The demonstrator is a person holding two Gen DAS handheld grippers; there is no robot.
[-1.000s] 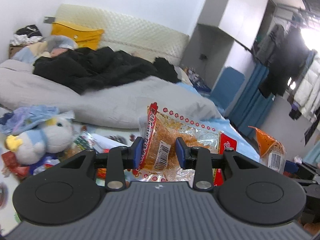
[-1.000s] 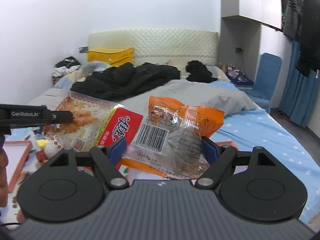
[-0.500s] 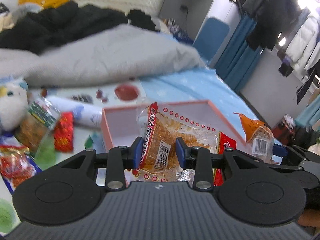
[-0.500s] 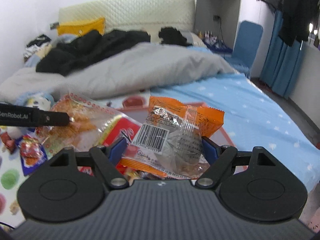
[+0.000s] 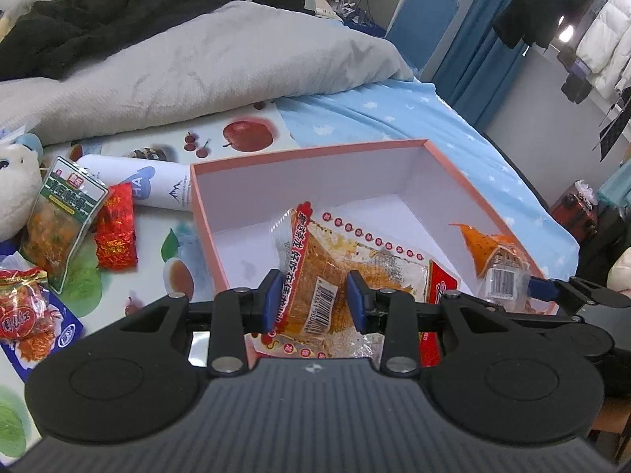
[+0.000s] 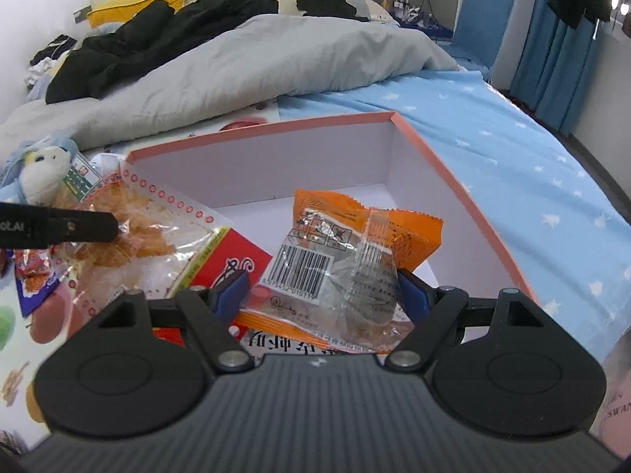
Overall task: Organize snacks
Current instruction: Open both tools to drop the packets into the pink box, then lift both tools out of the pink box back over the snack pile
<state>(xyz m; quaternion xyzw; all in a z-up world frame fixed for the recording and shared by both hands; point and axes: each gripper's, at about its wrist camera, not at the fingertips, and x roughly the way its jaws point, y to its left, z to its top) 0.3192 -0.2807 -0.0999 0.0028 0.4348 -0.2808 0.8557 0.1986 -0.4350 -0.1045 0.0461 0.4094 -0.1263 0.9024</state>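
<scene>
Left wrist view: the left tongs are being pointed steeply down over the open pink box, which is lying on a fruit-patterned mat on the bed. The blue pads are being pressed against both sides of a clear packet with a red end, so the packet is being gripped at a narrow opening and hung above the box's white floor. To the right, the right tongs are being seen from the side with an orange packet between them, over the box's right wall. Other snacks, a green-labelled packet and a small red packet, are being left on the mat beside a white tube and a plush toy.

Right wrist view: the right tongs are likewise being tilted down toward the box. The orange packet is being clasped across its width by the widely spread pads, above the box's interior. At the left, a finger of the left tongs is being shown against the clear packet, over the box's left wall. A grey duvet is being seen beyond.
</scene>
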